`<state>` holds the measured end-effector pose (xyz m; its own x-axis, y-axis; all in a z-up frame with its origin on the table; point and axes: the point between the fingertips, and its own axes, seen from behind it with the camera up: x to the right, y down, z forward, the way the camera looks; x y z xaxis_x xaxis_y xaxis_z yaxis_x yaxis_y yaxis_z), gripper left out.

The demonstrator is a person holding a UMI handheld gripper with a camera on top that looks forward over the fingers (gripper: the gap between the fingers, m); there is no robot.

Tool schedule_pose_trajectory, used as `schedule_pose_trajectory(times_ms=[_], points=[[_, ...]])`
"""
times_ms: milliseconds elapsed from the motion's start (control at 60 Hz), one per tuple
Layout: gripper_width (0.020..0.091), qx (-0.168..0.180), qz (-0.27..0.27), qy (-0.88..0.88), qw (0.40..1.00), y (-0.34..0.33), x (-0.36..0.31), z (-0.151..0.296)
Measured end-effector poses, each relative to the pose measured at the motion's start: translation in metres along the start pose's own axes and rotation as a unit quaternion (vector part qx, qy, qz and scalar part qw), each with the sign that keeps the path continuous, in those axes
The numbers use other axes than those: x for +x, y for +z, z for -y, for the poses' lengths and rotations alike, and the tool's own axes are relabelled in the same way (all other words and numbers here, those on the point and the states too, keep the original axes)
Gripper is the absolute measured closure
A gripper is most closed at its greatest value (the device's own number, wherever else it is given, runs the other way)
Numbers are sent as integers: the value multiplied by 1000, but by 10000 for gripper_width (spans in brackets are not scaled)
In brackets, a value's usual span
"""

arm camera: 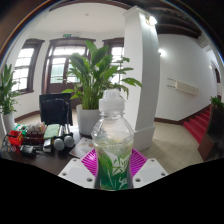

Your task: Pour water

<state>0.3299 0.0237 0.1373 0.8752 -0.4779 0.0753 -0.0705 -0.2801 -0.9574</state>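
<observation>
A clear plastic water bottle [112, 140] with a white cap and a green leaf-patterned label stands upright between my fingers. My gripper [112, 163] is shut on the bottle, both magenta pads [89, 160] pressing its lower body at the label. The bottle is held up above the floor and the table. No cup or other vessel shows clearly near it.
A large potted plant [95, 80] stands behind the bottle beside a white pillar [141, 75]. To the left, a dark table [40, 150] carries several small items, with a chair [55, 108] behind it. Red-carpeted stairs [200, 122] rise at the right; windows line the far wall.
</observation>
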Motion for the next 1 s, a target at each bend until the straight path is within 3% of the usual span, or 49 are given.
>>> schedule_pose_trajectory(times_ms=[150, 183, 350, 517, 583, 617, 767, 1000], points=[[719, -12, 5, 22, 1000, 12, 7, -37], [724, 14, 5, 30, 999, 12, 8, -30], [693, 26, 9, 42, 999, 7, 5, -36], [543, 15, 19, 51, 998, -3, 11, -36], [399, 7, 25, 70, 997, -8, 8, -39], [366, 12, 33, 78, 996, -15, 5, -34], [328, 17, 55, 64, 996, -62, -7, -28], [330, 9, 88, 48, 995, -161, -40, -23]])
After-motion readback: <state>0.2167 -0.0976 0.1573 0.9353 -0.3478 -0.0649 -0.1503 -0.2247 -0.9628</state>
